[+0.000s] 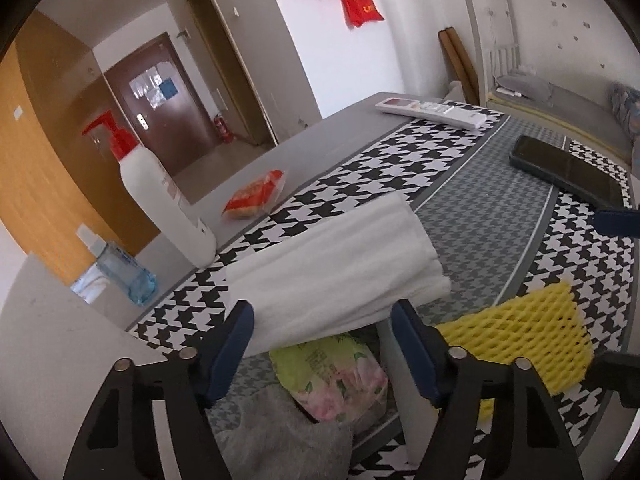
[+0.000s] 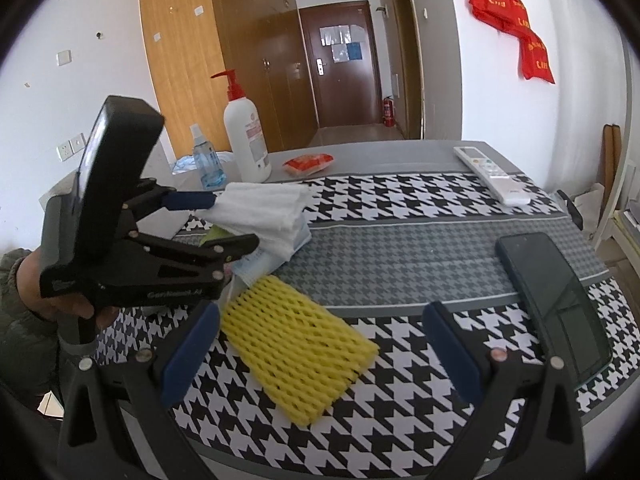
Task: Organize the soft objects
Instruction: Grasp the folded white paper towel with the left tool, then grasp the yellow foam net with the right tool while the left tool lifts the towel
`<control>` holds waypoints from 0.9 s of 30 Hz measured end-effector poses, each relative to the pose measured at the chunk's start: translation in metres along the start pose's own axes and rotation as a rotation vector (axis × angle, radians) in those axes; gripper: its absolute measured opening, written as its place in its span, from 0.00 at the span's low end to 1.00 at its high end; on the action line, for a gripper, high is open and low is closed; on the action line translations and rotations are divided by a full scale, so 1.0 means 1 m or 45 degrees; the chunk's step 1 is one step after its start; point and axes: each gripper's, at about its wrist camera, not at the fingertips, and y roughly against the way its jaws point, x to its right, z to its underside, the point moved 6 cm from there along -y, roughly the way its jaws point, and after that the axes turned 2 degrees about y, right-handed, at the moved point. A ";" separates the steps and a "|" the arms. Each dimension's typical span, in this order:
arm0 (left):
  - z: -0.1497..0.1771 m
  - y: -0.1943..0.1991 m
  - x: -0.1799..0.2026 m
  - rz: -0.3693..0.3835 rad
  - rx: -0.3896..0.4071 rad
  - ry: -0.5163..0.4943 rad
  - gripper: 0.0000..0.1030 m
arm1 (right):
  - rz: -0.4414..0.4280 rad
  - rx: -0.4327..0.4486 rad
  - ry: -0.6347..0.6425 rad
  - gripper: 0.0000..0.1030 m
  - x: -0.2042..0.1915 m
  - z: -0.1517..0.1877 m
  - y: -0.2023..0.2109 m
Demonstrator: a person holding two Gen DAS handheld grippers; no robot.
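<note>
A folded white towel (image 1: 336, 260) lies across a green and pink tissue pack (image 1: 336, 376), with a grey cloth (image 1: 280, 440) below them at the table's near edge. My left gripper (image 1: 322, 316) is shut on the towel's near end, one blue pad against each side. The right wrist view shows that gripper (image 2: 236, 220) from the side, with the towel (image 2: 268, 212) bunched between its fingers. A yellow foam net (image 2: 296, 344) lies flat on the houndstooth cloth (image 2: 400, 200). My right gripper (image 2: 320, 344) is open just above it, touching nothing.
A black phone (image 2: 556, 296) lies at the right and a white remote (image 2: 492, 176) at the far right. A pump bottle (image 2: 244, 136), a blue spray bottle (image 2: 206, 164) and a red packet (image 2: 308, 162) stand along the far left edge.
</note>
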 end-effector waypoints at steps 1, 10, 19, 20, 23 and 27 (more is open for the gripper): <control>0.000 -0.002 0.000 0.010 -0.009 0.006 0.62 | 0.001 0.002 0.000 0.99 0.001 0.000 0.000; 0.000 0.003 -0.003 0.118 0.017 0.097 0.25 | 0.004 -0.004 0.001 0.99 0.001 -0.003 -0.003; 0.000 0.022 -0.017 0.188 0.092 0.198 0.12 | -0.032 -0.055 0.084 0.99 -0.017 -0.003 -0.016; 0.000 0.025 -0.019 0.195 0.102 0.205 0.12 | -0.036 -0.063 0.098 0.99 -0.019 -0.002 -0.018; 0.000 0.035 -0.022 0.212 0.142 0.224 0.12 | -0.038 -0.102 0.145 0.90 -0.027 0.001 -0.025; 0.002 0.045 -0.028 0.226 0.179 0.251 0.12 | -0.023 -0.162 0.182 0.83 -0.028 0.006 -0.034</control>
